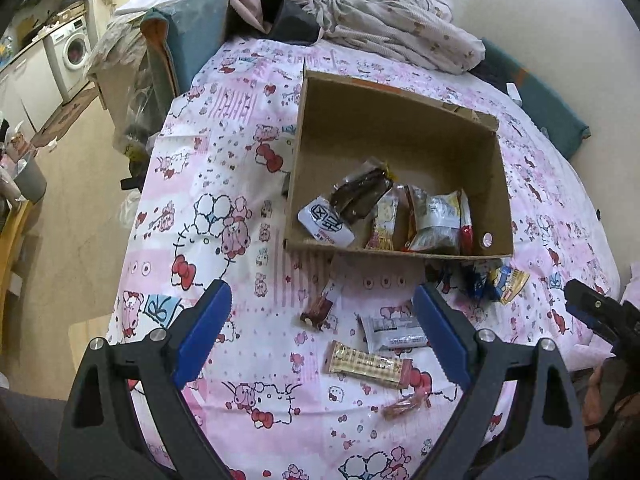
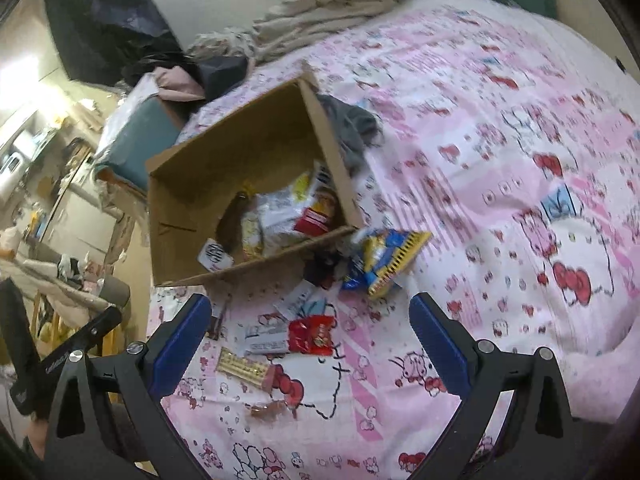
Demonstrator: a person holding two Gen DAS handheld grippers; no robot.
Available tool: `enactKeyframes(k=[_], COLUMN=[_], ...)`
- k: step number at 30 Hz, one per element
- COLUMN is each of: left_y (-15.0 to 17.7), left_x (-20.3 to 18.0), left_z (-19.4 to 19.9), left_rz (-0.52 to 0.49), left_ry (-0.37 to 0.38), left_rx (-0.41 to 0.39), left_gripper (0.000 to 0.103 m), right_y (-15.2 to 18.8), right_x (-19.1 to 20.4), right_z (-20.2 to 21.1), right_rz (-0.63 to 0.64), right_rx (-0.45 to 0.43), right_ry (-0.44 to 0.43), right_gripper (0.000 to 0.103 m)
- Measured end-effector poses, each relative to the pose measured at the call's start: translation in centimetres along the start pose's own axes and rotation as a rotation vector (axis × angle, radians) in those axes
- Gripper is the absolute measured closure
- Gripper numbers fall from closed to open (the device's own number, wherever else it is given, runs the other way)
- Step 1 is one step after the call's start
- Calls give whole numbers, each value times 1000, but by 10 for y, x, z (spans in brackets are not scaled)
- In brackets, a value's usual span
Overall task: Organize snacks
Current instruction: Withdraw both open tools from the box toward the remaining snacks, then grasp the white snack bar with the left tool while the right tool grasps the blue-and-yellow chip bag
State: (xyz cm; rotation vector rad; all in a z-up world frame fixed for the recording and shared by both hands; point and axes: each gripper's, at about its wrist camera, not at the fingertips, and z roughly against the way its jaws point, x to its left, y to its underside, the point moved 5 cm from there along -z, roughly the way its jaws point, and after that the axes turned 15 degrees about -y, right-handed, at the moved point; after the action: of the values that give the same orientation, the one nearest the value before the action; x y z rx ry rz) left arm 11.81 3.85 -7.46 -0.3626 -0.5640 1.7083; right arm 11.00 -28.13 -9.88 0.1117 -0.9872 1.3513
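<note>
The right gripper (image 2: 310, 316) hangs over a pink cartoon-print bedsheet (image 2: 500, 152), jaws wide apart with nothing between the pads. A red snack packet (image 2: 311, 335), a white wrapper (image 2: 262, 340) and a gold bar (image 2: 244, 367) lie below. The cardboard box (image 2: 192, 184) holds several snacks. A blue-and-yellow bag (image 2: 382, 258) lies just beside its corner.
</note>
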Motion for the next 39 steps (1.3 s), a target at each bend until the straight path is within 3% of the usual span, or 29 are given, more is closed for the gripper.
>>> enactKeyframes(k=[7, 11, 13, 15, 19, 20, 22, 24, 26, 28, 31, 34, 37, 39], left_y=[3, 5, 8, 13, 23, 25, 28, 31, 34, 38, 37, 32, 31, 30], left_x=[16, 53, 70, 73, 41, 23, -9, -30, -47, -60, -70, -74, -76, -74], left_z=[-16, -36, -43, -52, -78, -84, -94, -102, -113, -127, -140, -146, -153, -151], left_rz=[49, 180, 215, 215, 109, 54, -54, -127, -192, -244, -279, -281, -280, -272], left_ry=[-49, -119, -201, -209, -106, -68, -10, -5, -3, -6, -22, -28, -29, -19], left_rx=[51, 114, 119, 149, 241, 267, 285, 282, 284, 299, 297, 285, 293, 284], left_gripper=[12, 13, 14, 15, 22, 31, 38, 45, 63, 68, 70, 77, 91, 91], right_y=[4, 7, 6, 6, 5, 5, 5, 6, 7, 7, 9, 10, 9, 10], right_x=[-16, -19, -20, -22, -24, -25, -25, -25, -26, -28, -32, -34, -34, -33], right_z=[-14, -17, -19, -22, -29, -31, -34, -35, -34, -34, -34, -35, -36, -38], right_rz=[-81, -97, -110, -127, -148, -155, -162, -164, -159, -160, -160, -160, -157, -151], right_rx=[56, 70, 75, 81, 96, 100, 111, 118, 122, 125, 133, 138, 142, 145], right_ry=[30, 33, 26, 19, 10, 6, -1, -4, 1, 7, 16, 25, 29, 32], right_gripper=[2, 2, 2, 2, 2, 2, 2, 2, 2, 2, 2, 2, 2, 2])
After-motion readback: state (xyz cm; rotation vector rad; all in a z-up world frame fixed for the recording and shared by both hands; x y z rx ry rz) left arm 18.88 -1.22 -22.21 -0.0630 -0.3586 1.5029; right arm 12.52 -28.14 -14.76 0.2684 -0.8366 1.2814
